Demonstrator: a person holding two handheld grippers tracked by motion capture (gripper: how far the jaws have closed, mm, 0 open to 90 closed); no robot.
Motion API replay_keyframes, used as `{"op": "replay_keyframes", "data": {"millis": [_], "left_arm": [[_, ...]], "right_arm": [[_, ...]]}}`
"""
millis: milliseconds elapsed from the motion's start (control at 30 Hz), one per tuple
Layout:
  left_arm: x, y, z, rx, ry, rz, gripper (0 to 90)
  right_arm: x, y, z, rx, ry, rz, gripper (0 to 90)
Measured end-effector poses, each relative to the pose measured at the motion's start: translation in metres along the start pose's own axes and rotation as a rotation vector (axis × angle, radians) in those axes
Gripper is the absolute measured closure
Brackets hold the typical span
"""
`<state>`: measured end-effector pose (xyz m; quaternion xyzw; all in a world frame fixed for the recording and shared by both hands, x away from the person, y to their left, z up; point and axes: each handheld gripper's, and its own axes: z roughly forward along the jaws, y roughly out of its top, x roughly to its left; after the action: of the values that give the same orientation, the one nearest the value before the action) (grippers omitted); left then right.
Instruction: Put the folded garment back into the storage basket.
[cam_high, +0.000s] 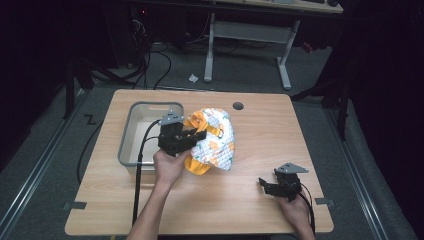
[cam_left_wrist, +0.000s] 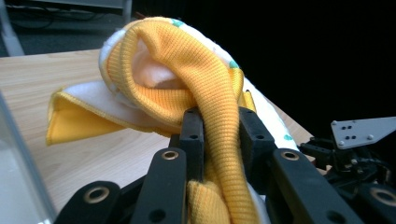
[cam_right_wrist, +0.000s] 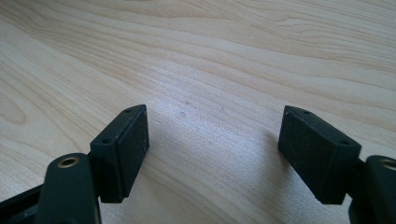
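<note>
left gripper (cam_left_wrist: 219, 135): jaws clamped on orange ribbed knit edge of printed white padded cloth (cam_high: 217, 140)
right gripper (cam_right_wrist: 212, 149): jaws wide, empty, over wooden table (cam_high: 250, 200)

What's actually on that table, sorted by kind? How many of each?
Hand-held grippers: 2, left hand-held gripper and right hand-held gripper
Grey bins: 1, grey bin
Yellow patterned cloth items: 1, cloth item
Total: 4
</note>
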<state>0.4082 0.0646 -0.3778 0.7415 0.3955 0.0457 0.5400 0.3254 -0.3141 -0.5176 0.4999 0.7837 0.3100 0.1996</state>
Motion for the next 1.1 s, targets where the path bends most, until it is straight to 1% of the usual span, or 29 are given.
{"op": "replay_keyframes", "data": {"millis": [133, 367, 467, 500, 567, 600, 767, 1000, 1100], "left_arm": [[0.006, 0.002, -0.008, -0.008, 0.006, -0.005, 74.5], [0.014, 0.005, -0.025, -0.020, 0.041, -0.002, 74.5], [0.021, 0.004, -0.031, -0.029, 0.055, -0.014, 74.5], [0.022, 0.004, -0.033, -0.030, 0.065, -0.016, 74.5], [0.023, 0.004, -0.037, -0.026, 0.094, -0.003, 74.5], [0.024, 0.004, -0.039, -0.024, 0.099, -0.001, 74.5], [0.027, 0.004, -0.048, -0.029, 0.116, 0.004, 74.5], [0.036, 0.003, -0.057, -0.029, 0.135, -0.009, 74.5], [0.038, 0.002, -0.061, -0.030, 0.137, -0.008, 74.5]], "right_arm": [[0.000, 0.000, 0.000, 0.000, 0.000, 0.000, 24.8], [0.000, 0.000, 0.000, 0.000, 0.000, 0.000, 24.8], [0.000, 0.000, 0.000, 0.000, 0.000, 0.000, 24.8], [0.000, 0.000, 0.000, 0.000, 0.000, 0.000, 24.8], [0.000, 0.000, 0.000, 0.000, 0.000, 0.001, 24.8], [0.000, 0.000, 0.000, 0.000, 0.000, 0.000, 24.8], [0.000, 0.000, 0.000, 0.000, -0.001, 0.001, 24.8], [0.000, 0.000, 0.000, 0.000, -0.001, 0.001, 24.8], [0.000, 0.000, 0.000, 0.001, -0.001, 0.003, 24.9]]}}
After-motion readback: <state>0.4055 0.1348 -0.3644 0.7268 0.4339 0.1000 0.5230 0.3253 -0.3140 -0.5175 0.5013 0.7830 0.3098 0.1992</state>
